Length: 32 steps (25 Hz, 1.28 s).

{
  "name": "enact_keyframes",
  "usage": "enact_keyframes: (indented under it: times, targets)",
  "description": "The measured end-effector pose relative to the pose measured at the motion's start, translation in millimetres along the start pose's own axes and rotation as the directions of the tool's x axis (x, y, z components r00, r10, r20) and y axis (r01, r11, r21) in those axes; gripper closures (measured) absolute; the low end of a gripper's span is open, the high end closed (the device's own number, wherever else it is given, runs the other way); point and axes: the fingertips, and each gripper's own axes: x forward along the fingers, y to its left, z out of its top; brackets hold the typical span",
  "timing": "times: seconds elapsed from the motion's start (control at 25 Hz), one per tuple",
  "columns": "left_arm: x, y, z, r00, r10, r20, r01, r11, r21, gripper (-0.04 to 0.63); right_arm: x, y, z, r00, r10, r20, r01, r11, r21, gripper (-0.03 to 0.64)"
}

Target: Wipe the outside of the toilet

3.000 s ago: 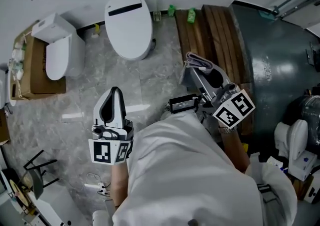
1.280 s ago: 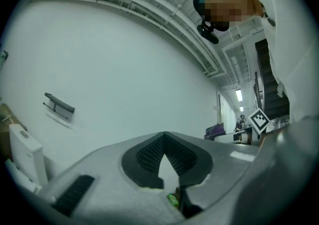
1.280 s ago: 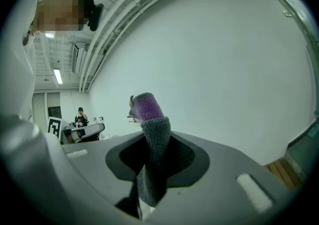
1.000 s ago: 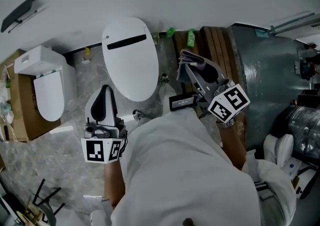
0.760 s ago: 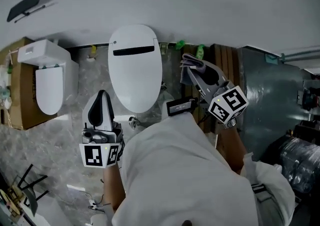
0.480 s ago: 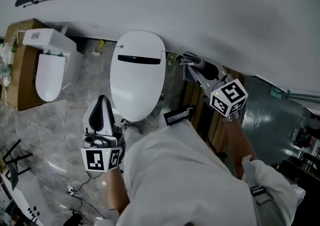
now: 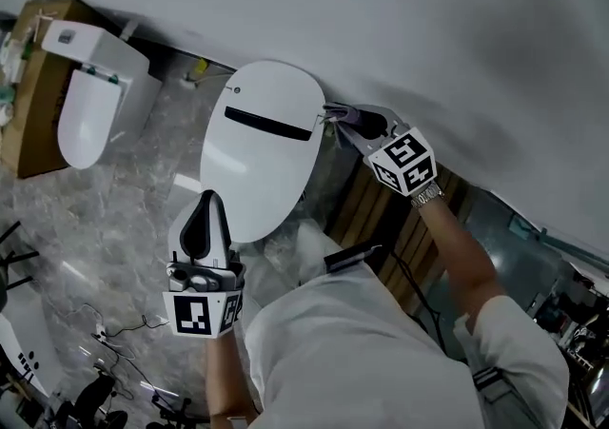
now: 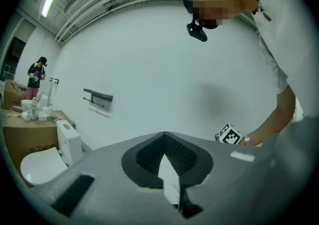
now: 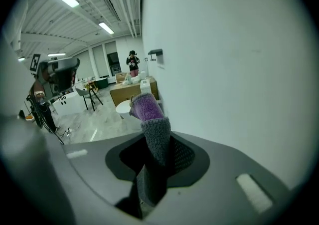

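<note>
The white toilet (image 7: 259,153) stands against the wall with its lid down. My right gripper (image 7: 343,117) is at the toilet's back right edge, close to the wall, shut on a purple-and-grey cloth (image 7: 348,114). In the right gripper view the cloth (image 9: 152,130) sticks up from between the jaws, beside the white wall. My left gripper (image 7: 207,204) hangs in front of the toilet's front left rim, jaws shut on nothing. In the left gripper view it (image 8: 164,136) points up toward the wall.
A second toilet (image 7: 84,106) stands far left beside a cardboard box (image 7: 27,85). Wooden planks (image 7: 379,218) lie right of the toilet. A yellow bottle (image 7: 198,68) sits at the wall. Cables (image 7: 112,334) trail over the marble floor. A person (image 9: 132,62) stands far off.
My right gripper has carried the cloth forward to the toilet's back right edge by the wall. The toilet now sits nearer. The left gripper has stayed low and shut.
</note>
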Motion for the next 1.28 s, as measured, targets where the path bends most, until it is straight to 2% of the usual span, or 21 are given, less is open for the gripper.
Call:
enact_keyframes:
  times: [0.28, 0.52, 0.64, 0.88, 1.2, 1.28]
  targets:
    - [41, 2, -65, 0.998, -0.028, -0.054, 0.026, 0.999, -0.038, 0.591, 97, -39, -73, 0.985, 0.036, -0.168, -0.041, 0.999, -0.024, 0.522]
    - [64, 7, -123, 0.993, -0.057, -0.108, 0.05, 0.996, -0.071, 0.591, 164, -72, -132, 0.955, 0.019, -0.296, -0.049, 0.994, -0.096, 0.52]
    - [71, 14, -144, 0.992, -0.073, -0.101, 0.064, 0.994, -0.086, 0.591, 190, -85, -155, 0.943, 0.001, -0.333, -0.05, 0.989, -0.14, 0.52]
    - [85, 35, -188, 0.988, -0.053, -0.144, 0.036, 0.992, -0.121, 0.591, 238, -109, -185, 0.934, -0.034, -0.355, -0.041, 0.979, -0.201, 0.52]
    - [95, 46, -232, 0.988, -0.099, -0.12, 0.084, 0.988, -0.127, 0.591, 287, -145, -195, 0.937, -0.121, -0.328, 0.047, 0.973, -0.225, 0.52]
    - [92, 46, -244, 0.986, -0.097, -0.135, 0.078, 0.987, -0.142, 0.591, 292, -147, -202, 0.933, -0.133, -0.335, 0.051, 0.969, -0.242, 0.52]
